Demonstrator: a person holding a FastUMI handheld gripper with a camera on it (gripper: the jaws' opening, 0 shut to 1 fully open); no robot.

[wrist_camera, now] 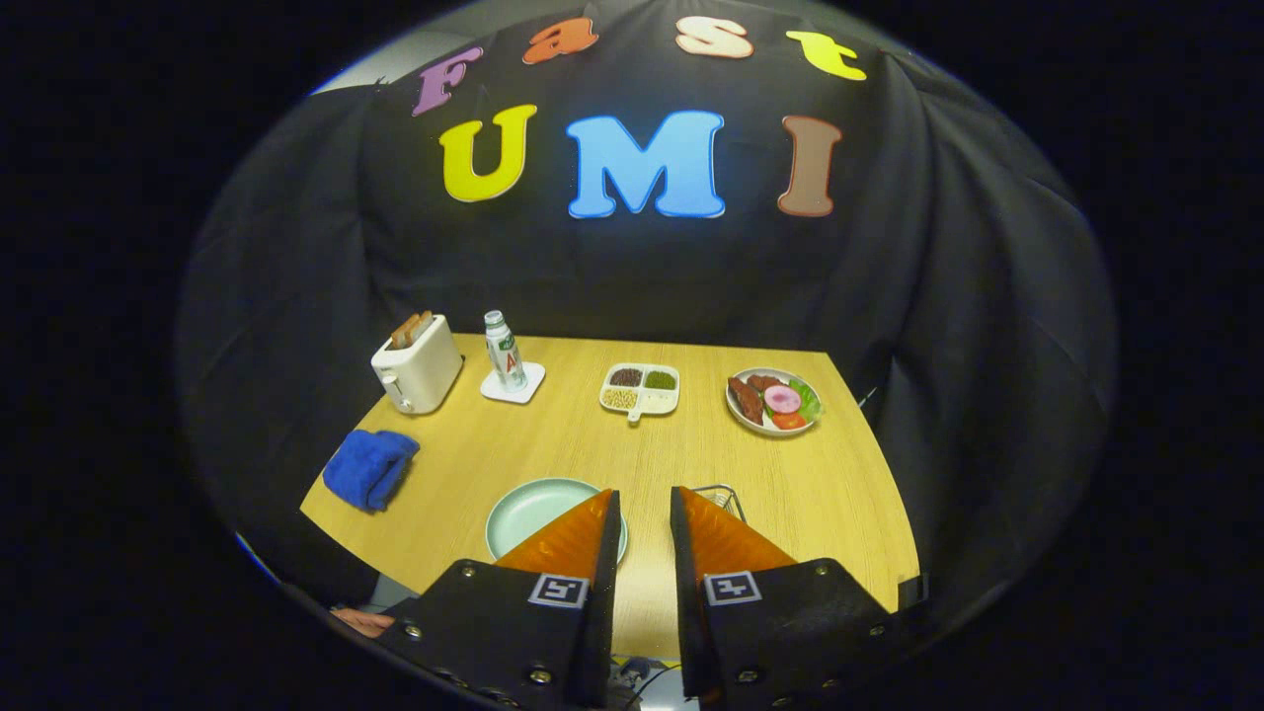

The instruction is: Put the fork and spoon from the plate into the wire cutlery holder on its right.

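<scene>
The gripper (644, 504) hangs above the near side of the tabletop (691, 454). Its jaws are a little apart, with a strip of bare wood between them, and they grasp nothing.

The plate (528, 509) is pale green. It lies just ahead of the left finger, which hides part of it. The part that shows is bare. The holder (721, 496) is made of wire. It peeks out right behind the tip of the right finger, to the right of the plate.

Farther back stand a toaster (417, 365) with bread in it, a bottle (505, 352) on a white coaster (528, 383), a tray (640, 389) of beans, and a dish (775, 402) of food. A blue cloth (369, 468) lies left of the plate.
</scene>
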